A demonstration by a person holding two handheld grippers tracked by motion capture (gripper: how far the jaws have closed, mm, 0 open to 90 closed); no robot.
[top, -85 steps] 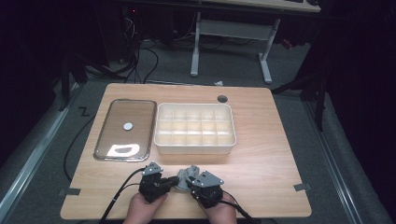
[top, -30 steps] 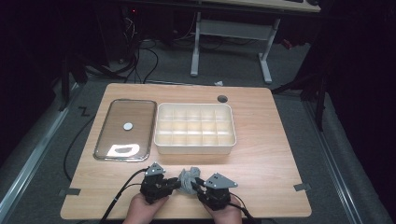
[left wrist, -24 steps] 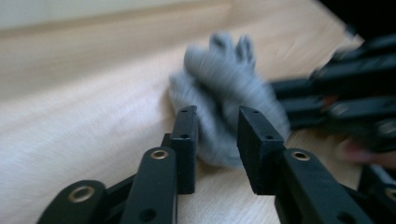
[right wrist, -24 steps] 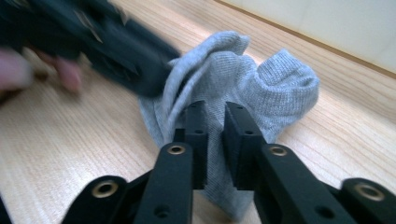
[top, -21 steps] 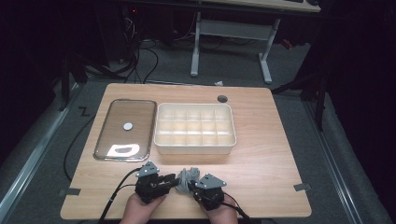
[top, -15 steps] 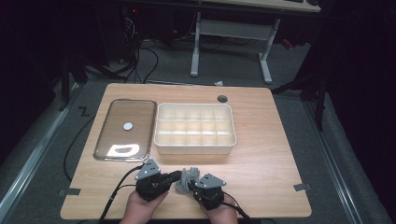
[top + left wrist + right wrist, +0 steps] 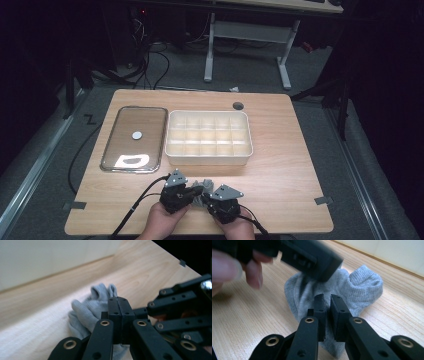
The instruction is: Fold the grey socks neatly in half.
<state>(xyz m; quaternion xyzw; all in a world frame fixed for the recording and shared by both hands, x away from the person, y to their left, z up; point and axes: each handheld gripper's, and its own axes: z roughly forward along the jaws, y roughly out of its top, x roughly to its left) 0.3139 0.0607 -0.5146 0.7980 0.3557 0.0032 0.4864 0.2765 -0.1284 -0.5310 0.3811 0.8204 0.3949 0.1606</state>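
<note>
A grey sock (image 7: 352,287) lies bunched on the wooden table (image 7: 295,165) near its front edge, just before the person's hands and well short of the cream compartment box (image 7: 208,137); the left gripper (image 7: 117,305) has just closed, its jaws pressed together with sock fabric pinched at their tips; the right gripper (image 7: 326,301) sits close beside it, jaws nearly together with a thin gap, clamped on a fold of the sock; a clear lid (image 7: 134,138) lies left of the box.
</note>
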